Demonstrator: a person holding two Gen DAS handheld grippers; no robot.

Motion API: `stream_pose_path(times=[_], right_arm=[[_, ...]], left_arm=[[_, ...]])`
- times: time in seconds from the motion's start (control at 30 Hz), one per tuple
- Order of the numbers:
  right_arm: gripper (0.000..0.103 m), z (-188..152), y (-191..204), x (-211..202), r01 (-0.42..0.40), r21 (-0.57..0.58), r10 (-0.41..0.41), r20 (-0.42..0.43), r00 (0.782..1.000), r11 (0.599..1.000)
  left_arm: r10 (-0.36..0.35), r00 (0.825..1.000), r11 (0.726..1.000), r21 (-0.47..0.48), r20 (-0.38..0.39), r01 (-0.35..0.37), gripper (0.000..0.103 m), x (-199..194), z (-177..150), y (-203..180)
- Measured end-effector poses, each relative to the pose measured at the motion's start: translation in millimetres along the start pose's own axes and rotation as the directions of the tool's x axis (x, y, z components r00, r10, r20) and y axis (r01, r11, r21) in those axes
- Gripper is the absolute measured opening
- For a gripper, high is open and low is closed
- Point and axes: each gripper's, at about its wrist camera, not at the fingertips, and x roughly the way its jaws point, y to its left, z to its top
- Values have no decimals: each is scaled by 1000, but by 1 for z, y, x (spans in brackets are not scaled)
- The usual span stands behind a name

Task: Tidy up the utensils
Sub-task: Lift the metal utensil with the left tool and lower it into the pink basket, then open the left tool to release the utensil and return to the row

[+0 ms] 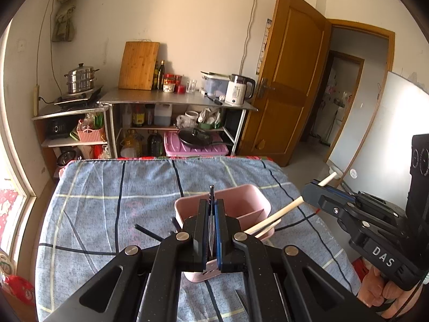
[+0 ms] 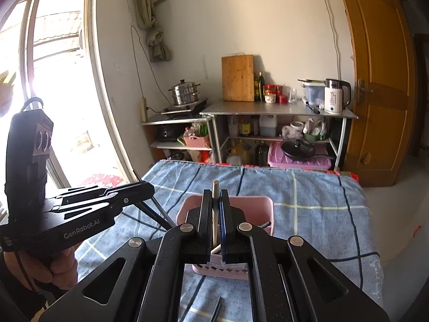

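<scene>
Blue plaid cloth covers the surface (image 1: 107, 187) near kitchen shelves. At 12 o'clock of both tools stands a pink utensil holder (image 1: 241, 201). Left tool (image 1: 213, 214) clamps a dark chopstick (image 1: 211, 191); right tool (image 2: 215, 206) clamps a pale chopstick (image 2: 215, 187) above the holder.

A blue-grey cloth (image 1: 150, 187) checked with dark navy and pale yellow lines fills the lower middle of the frame. At its centre stands a pale pink holder (image 1: 241, 201), with cream-white chopsticks (image 1: 278, 213) on its right. The grippers (image 1: 212, 214) are black, one jaw pad blue. At upper right hangs an orange-brown wooden door (image 1: 292, 75). A lilac-pink box (image 2: 297, 161) sits under the grey bench (image 2: 278, 108).
</scene>
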Motion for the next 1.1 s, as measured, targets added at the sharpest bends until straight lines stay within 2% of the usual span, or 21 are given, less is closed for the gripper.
stream_pose_path(times=[0.57, 0.73, 0.87, 1.1], right_arm=[[5, -17, -8, 32, 15, -12, -16, -121, 992, 1000], [5, -19, -8, 31, 12, -22, -15, -129, 991, 1000], [9, -20, -8, 27, 12, -27, -15, -119, 993, 1000], [11, -24, -8, 1, 16, -29, -18, -77, 997, 999]], left_arm=[[20, 996, 1000, 9, -81, -19, 4, 29, -28, 7], [14, 996, 1000, 3, -84, -13, 5, 28, -31, 9], [20, 997, 1000, 7, -77, -20, 5, 21, -34, 8], [29, 999, 1000, 6, -25, -28, 5, -9, -45, 6]])
